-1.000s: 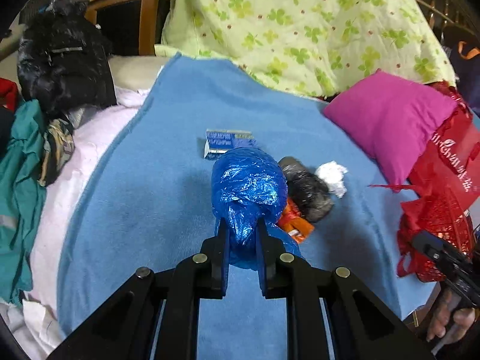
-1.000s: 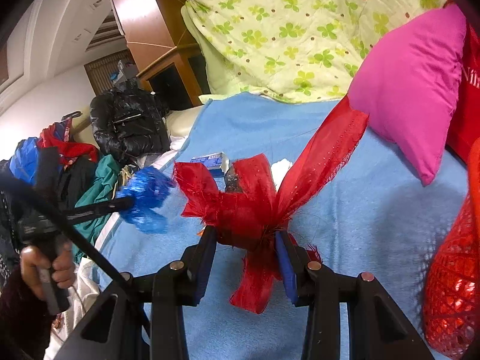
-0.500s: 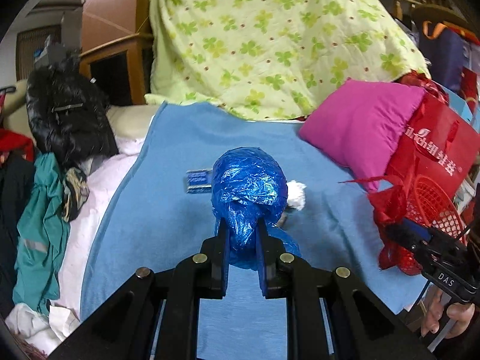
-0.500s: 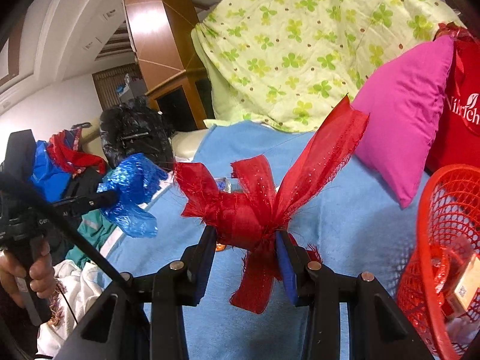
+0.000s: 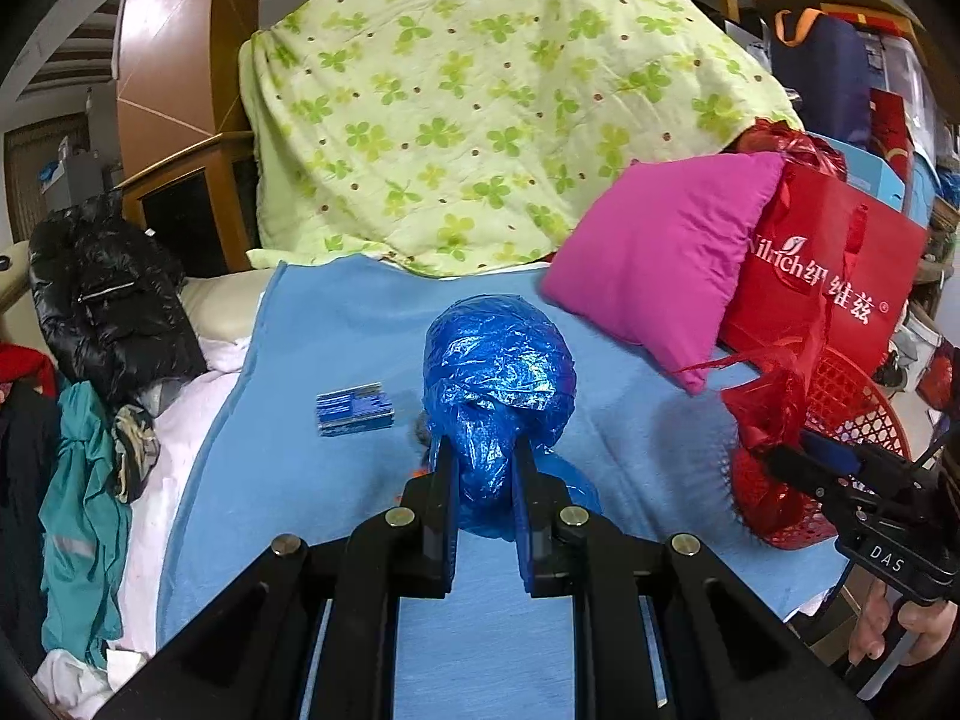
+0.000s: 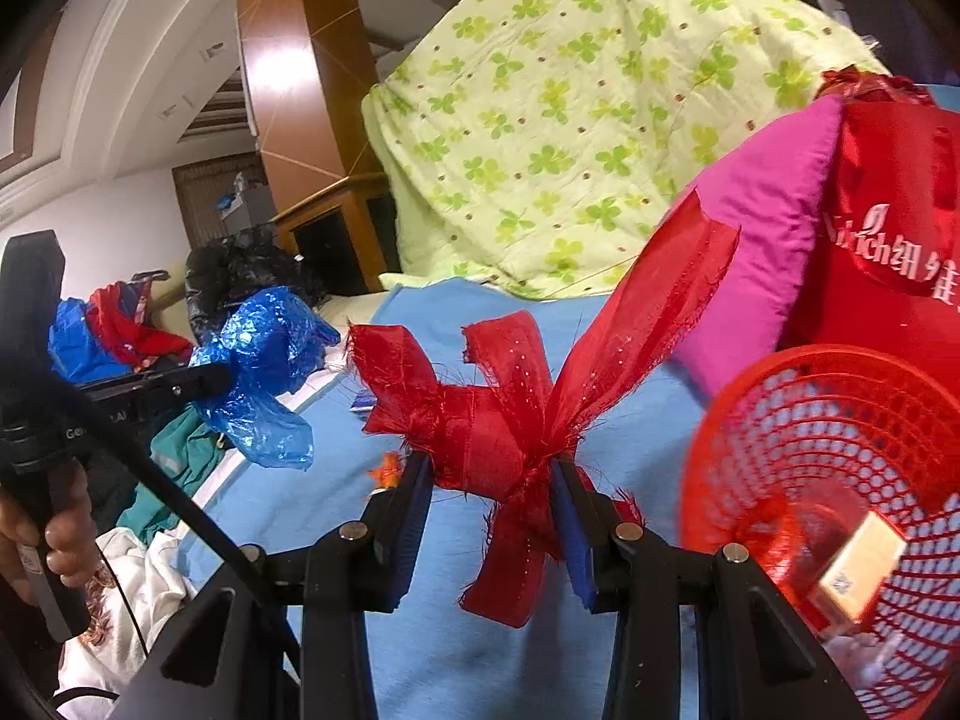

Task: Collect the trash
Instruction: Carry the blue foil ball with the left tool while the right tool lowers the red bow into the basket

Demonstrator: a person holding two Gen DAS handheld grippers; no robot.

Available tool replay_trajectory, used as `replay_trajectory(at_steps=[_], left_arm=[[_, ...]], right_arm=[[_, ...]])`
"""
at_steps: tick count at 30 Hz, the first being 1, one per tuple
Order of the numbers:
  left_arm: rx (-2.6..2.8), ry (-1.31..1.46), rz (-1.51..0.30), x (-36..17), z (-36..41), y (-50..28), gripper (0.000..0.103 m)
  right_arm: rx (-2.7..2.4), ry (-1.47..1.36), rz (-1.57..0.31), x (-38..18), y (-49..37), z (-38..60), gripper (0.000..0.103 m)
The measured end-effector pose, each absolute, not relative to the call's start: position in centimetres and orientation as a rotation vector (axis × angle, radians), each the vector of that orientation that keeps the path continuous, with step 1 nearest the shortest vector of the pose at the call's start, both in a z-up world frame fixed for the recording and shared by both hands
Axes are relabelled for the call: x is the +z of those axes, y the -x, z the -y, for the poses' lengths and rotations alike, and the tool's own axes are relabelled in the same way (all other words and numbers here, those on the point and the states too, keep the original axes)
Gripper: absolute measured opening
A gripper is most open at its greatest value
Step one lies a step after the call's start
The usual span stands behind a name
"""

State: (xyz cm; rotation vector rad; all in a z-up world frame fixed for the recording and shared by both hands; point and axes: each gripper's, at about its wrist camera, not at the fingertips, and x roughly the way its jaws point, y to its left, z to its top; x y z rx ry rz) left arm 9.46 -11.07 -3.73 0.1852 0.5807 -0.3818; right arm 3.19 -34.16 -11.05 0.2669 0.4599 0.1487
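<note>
My left gripper is shut on a crumpled blue plastic bag, held above the blue blanket; the bag also shows in the right wrist view. My right gripper is shut on a frayed red ribbon bow, just left of a red mesh basket. The basket holds a small box. In the left wrist view the ribbon hangs in front of the basket. A blue packet lies on the blanket.
A magenta pillow and a red shopping bag stand at the right. A green clover quilt is heaped behind. A black jacket and a teal garment lie at the left edge.
Both grippers have risen and drawn back with their loads. The black wad, white tissue and orange wrapper on the blanket have slipped behind the blue bag. The red basket has come closer to the right gripper.
</note>
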Motion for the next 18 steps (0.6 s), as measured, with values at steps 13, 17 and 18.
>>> replay_trajectory(at_steps=[13,17,18], left_arm=[[-0.435,-0.238,-0.563,-3.5,15.9,-8.1,0.017],[-0.444,-0.249,-0.562,-3.4,16.7,-7.9,0.017],[-0.447,-0.250,-0.562,-3.4,16.9,-7.8,0.017]], right_arm=[[0.116,-0.313,-0.393,-10.0,-0.6,36.9,0.043],[0.117,-0.314,-0.374,-9.8,-0.1,37.2,0.043],[0.117,-0.316,-0.370,-9.7,0.1,37.3,0.043]])
